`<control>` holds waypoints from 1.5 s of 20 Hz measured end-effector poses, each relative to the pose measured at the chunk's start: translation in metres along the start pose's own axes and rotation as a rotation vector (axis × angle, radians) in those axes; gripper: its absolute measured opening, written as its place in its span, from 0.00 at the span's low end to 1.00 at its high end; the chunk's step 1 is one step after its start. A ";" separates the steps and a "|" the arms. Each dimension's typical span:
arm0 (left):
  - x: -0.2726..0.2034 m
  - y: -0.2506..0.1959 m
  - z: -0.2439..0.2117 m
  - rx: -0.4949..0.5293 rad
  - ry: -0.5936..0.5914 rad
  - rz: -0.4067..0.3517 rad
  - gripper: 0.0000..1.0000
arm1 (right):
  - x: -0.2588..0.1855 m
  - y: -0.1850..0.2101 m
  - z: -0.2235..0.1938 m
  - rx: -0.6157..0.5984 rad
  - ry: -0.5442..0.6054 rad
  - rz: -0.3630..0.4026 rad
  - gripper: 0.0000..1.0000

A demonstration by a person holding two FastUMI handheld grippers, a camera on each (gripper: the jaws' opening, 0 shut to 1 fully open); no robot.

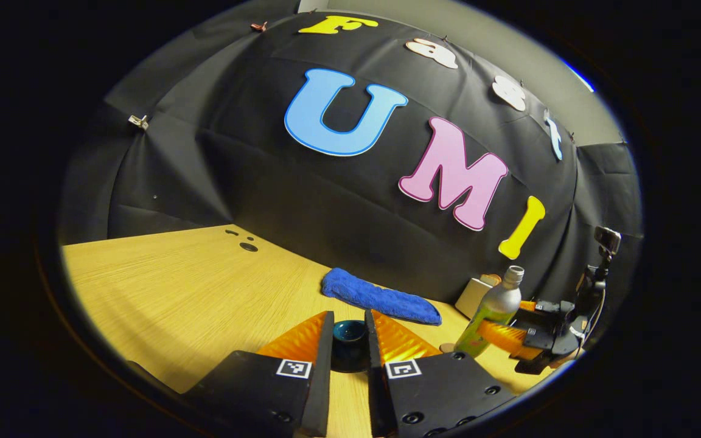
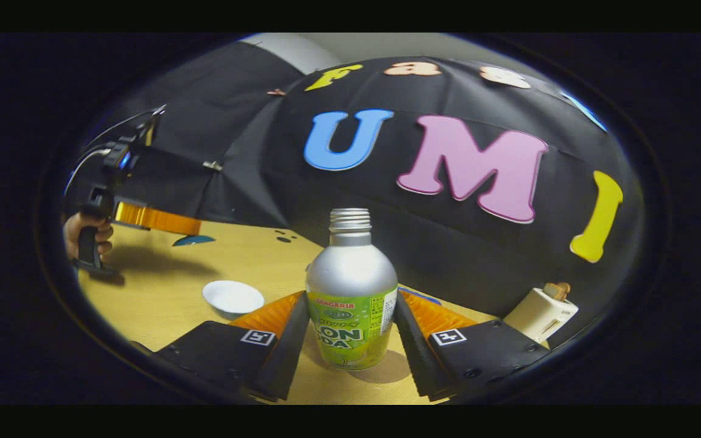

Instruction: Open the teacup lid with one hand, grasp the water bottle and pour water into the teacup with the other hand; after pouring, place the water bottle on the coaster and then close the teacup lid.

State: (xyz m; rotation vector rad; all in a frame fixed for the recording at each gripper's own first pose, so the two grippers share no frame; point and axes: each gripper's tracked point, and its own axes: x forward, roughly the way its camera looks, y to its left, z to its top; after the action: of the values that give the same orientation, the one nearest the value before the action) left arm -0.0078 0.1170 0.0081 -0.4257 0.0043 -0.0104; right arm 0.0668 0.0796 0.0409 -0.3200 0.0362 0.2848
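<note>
Gripping the teacup lid (image 1: 349, 347) between both fingers, the left claw (image 1: 348, 313) holds the dark, teal-centred piece clear of the wooden desk (image 1: 174, 286). The right gripper view shows that claw raised at the far left, a hand (image 2: 86, 234) around its handle and its shadow on the boards below. The right claw (image 2: 351, 294) is clenched on the water bottle (image 2: 350, 274), a finger pressed to either side of the label. The bottle is close to upright, its threaded neck uncapped, its base on or just above the desk; which of the two cannot be told.

By this evidence the opening step looks done and the grasp on the bottle made. The pour, the setting of the bottle on the coaster and the closing of the lid all appear to remain.

A shallow white dish (image 2: 233, 297) sits on the desk between the two claws, apart from the bottle; whether it is the teacup is unclear. A blue cloth (image 1: 381, 298) lies along the back wall, and a pale boxy object (image 2: 542, 313) rests near the bottle.
</note>
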 end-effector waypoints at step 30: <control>0.006 -0.019 -0.015 0.026 0.025 -0.028 0.30 | -0.007 -0.070 -0.068 0.368 0.083 -0.107 1.00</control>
State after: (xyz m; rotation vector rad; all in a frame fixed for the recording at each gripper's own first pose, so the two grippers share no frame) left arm -0.0019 0.0932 0.0018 -0.3996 0.0231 -0.0429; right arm 0.0800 -0.0072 -0.0021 0.0317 0.1509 0.1536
